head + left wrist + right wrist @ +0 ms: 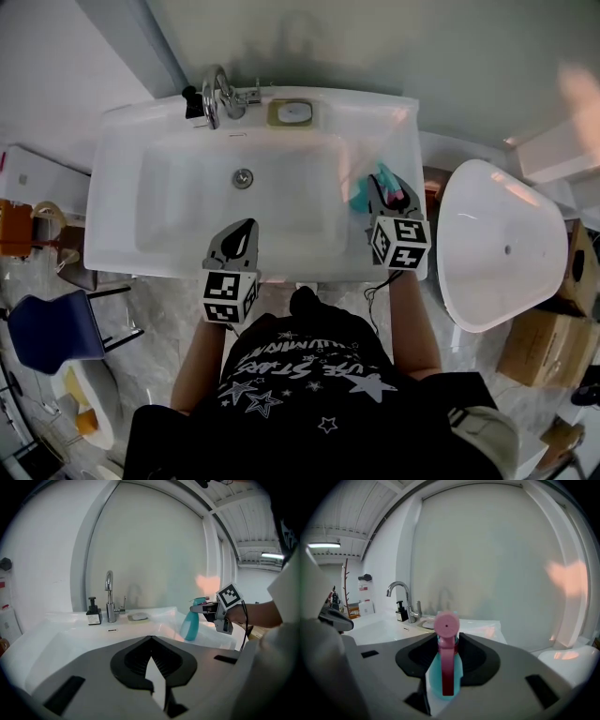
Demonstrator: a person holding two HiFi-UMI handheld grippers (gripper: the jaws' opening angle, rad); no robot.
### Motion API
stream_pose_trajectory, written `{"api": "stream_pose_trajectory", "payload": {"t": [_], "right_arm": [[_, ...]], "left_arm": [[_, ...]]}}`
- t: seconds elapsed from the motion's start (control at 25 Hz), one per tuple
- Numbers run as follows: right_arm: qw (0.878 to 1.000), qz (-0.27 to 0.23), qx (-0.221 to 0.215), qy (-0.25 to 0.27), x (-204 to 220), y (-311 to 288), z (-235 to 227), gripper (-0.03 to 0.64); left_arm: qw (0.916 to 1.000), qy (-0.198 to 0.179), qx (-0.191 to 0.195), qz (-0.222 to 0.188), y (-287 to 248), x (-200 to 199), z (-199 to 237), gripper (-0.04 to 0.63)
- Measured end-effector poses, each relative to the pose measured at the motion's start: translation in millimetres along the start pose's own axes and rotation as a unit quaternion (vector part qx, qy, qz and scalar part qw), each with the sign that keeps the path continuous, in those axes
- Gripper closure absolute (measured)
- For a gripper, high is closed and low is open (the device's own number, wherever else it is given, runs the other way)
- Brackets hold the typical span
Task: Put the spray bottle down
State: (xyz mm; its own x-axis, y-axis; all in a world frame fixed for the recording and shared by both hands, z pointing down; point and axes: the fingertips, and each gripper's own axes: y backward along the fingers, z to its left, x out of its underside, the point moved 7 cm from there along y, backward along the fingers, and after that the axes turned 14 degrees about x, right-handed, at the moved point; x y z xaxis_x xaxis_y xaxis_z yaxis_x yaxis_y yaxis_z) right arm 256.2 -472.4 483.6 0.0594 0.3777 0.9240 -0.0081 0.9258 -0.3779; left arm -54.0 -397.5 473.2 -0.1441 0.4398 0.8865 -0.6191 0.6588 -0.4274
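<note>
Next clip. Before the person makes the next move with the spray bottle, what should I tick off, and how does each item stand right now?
1. Grip of right claw on spray bottle, near its neck: ok.
2. The spray bottle stands upright: ok.
3. Its base rests on the sink: cannot tell.
4. The left claw is empty and apart from the spray bottle: ok.
5. The faucet and soap dispenser are well away from it: ok.
</note>
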Motion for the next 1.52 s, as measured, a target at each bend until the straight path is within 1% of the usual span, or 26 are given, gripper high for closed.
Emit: {"api": "stream_pose_trajectory", "payload": {"t": [0.2, 0.4, 0.64, 0.8, 0.84, 1.0, 1.08, 1.28, 1.52], "right_arm": [[1.0, -0.004, -0.002, 0.012, 0, -1, 3, 0.468], [1.0, 0.008, 0.003, 0.012, -1, 0, 4, 0.468], [1.0, 0.007, 0.003, 0.009, 1, 1, 5, 0.466], [1.0, 0.002, 0.014, 0.008, 1, 3, 7, 0.463], [1.0, 0.001, 0.015, 0.009, 1, 4, 7, 0.452], [1.0, 0.0, 0.018, 0.01, -1, 9, 11, 0.365], [1.0, -0.001, 0.021, 0.01, -1, 15, 12, 0.342], [0.999, -0.003, 0.039, 0.0, 3, 45, 15, 0.325], [0.998, -0.008, 0.065, -0.012, 18, 98, 19, 0.322]], "left_arm": [[1.0, 0.005, -0.003, -0.004, -3, 0, 2, 0.58], [0.9999, 0.009, -0.003, -0.006, -1, -2, 3, 0.58], [1.0, 0.004, -0.006, -0.007, 5, 0, 6, 0.58], [1.0, -0.002, -0.004, -0.007, 10, 2, 7, 0.58], [1.0, -0.003, -0.003, -0.007, 12, 2, 6, 0.58], [0.9999, -0.004, 0.002, -0.009, 22, 4, 6, 0.58], [0.9999, -0.002, 0.004, -0.012, 29, 5, 4, 0.58], [0.9998, -0.004, 0.011, -0.017, 53, 11, -2, 0.58], [0.9995, -0.011, 0.022, -0.021, 94, 26, -14, 0.58]]}}
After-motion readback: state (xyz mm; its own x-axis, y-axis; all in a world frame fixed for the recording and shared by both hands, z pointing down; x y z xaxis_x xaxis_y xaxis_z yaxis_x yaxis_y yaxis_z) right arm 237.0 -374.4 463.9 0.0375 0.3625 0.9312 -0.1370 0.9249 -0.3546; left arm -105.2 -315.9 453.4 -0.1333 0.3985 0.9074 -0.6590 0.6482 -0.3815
